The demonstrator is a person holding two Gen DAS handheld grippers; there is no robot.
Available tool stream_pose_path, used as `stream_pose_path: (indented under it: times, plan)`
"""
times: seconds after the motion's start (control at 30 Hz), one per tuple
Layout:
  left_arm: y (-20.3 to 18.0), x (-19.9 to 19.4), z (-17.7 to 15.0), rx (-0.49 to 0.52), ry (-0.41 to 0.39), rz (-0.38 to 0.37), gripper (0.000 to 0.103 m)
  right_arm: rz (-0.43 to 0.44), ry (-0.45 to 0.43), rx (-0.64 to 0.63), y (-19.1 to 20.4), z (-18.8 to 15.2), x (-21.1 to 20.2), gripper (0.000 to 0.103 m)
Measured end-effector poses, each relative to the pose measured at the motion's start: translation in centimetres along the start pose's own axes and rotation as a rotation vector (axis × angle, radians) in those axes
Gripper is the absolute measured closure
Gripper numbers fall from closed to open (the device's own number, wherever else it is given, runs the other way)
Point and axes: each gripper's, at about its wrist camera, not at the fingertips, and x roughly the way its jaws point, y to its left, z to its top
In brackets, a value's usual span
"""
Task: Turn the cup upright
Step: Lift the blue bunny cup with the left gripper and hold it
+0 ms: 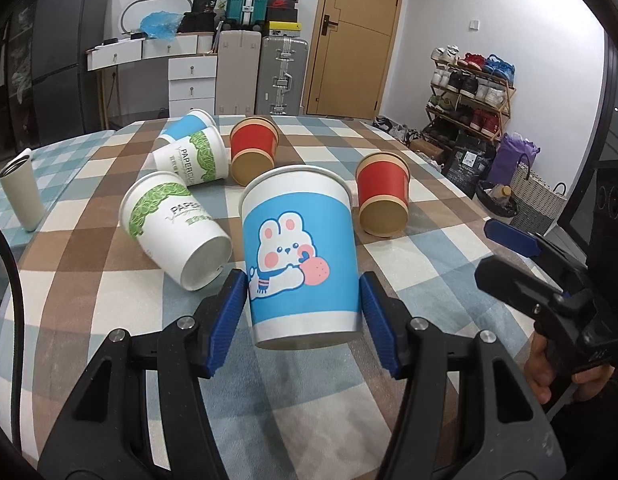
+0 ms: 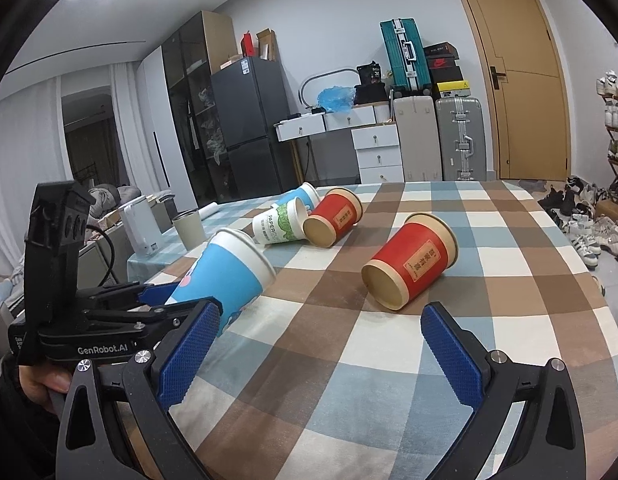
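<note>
My left gripper [image 1: 305, 312] is shut on a blue paper cup with a white rabbit print [image 1: 301, 256], its pads on both sides near the base. The cup's mouth points away and upward. In the right wrist view this cup [image 2: 229, 280] is tilted, held just above the checked tablecloth [image 2: 389, 360] by the left gripper [image 2: 169, 300]. My right gripper [image 2: 321, 356] is open and empty over the cloth, short of a red cup lying on its side [image 2: 413, 260]. In the left wrist view the right gripper [image 1: 505, 256] shows at the right edge.
Lying on their sides: two white-and-green cups [image 1: 177, 224] [image 1: 193, 156], a second blue cup [image 1: 189, 124], two red cups [image 1: 253, 148] [image 1: 383, 196]. A beige tumbler [image 1: 21, 192] stands upright at the left. Suitcases, drawers and a shoe rack [image 1: 469, 88] stand beyond the table.
</note>
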Motion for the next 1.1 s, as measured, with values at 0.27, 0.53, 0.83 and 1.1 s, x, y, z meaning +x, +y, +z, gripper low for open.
stream_pose_path:
  times: [0.27,0.53,0.83,1.1]
  plan:
    - [0.9,-1.8,-2.2,-0.029,-0.007,0.008,0.047,0.009,0.019,-0.051,1.1,-0.4,0.6,0.000]
    - [1.3,-2.8,-3.5,-0.057,-0.018,0.005,0.047,0.007,0.046,-0.082,1.6,-0.7,0.9,0.000]
    - [-0.1,-3.3,-4.6,-0.035,-0.030,0.011,0.047,0.010,0.054,-0.085,1.6,-0.8,0.9,0.000]
    - [-0.8,-2.5,-5.2,-0.038,-0.008,0.002,0.047,0.011,0.056,-0.084,1.7,-0.8,1.0,0.000]
